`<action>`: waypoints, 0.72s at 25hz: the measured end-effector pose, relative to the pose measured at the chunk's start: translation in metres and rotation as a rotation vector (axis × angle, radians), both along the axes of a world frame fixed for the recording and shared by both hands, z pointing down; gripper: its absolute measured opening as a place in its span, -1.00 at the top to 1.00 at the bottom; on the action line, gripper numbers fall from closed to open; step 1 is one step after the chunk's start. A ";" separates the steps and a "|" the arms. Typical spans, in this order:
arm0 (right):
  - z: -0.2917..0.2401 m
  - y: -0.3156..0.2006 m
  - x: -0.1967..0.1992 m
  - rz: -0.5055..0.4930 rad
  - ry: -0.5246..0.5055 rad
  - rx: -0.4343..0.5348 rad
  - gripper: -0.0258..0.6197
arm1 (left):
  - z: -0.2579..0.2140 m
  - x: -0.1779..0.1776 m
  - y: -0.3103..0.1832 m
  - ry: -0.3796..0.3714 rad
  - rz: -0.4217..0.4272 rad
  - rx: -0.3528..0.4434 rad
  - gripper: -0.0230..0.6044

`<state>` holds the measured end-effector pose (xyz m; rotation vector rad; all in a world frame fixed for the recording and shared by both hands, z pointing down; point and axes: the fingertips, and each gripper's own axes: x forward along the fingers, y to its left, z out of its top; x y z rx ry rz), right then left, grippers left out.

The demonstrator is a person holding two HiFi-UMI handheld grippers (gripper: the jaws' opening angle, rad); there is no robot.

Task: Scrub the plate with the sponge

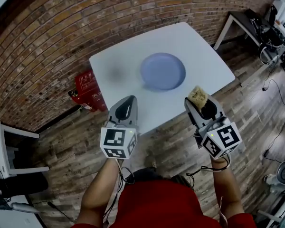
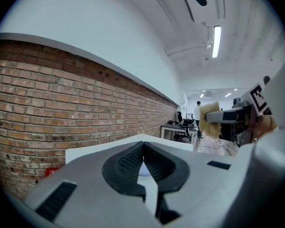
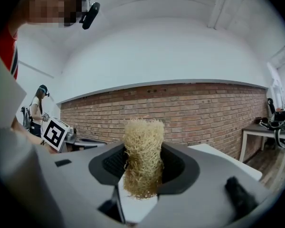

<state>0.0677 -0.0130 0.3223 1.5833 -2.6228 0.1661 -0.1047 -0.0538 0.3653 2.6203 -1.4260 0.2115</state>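
Left gripper pinched shut and empty, right gripper clamping the sponge; unbraced, the plate may skid across the table under scrubbing.

Shows the left gripper closed, jaws pressed together with nothing between. Looks over a white surface toward a brick wall at left. Catches the right gripper at right, clamped on a tan sponge, under 1 lit ceiling strip.
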 end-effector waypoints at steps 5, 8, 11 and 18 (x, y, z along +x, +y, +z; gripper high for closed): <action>0.007 -0.043 -0.008 0.002 0.013 -0.017 0.37 | 0.014 -0.001 -0.043 0.029 0.000 -0.059 0.89; 0.013 -0.060 -0.012 0.007 0.023 -0.042 0.37 | 0.020 0.000 -0.061 0.038 0.004 -0.086 0.89; 0.017 -0.078 -0.016 0.002 0.032 -0.063 0.37 | 0.027 -0.002 -0.080 0.050 -0.013 -0.124 0.88; 0.030 -0.124 -0.019 -0.054 0.084 -0.094 0.37 | 0.051 0.008 -0.115 0.070 -0.028 -0.223 0.88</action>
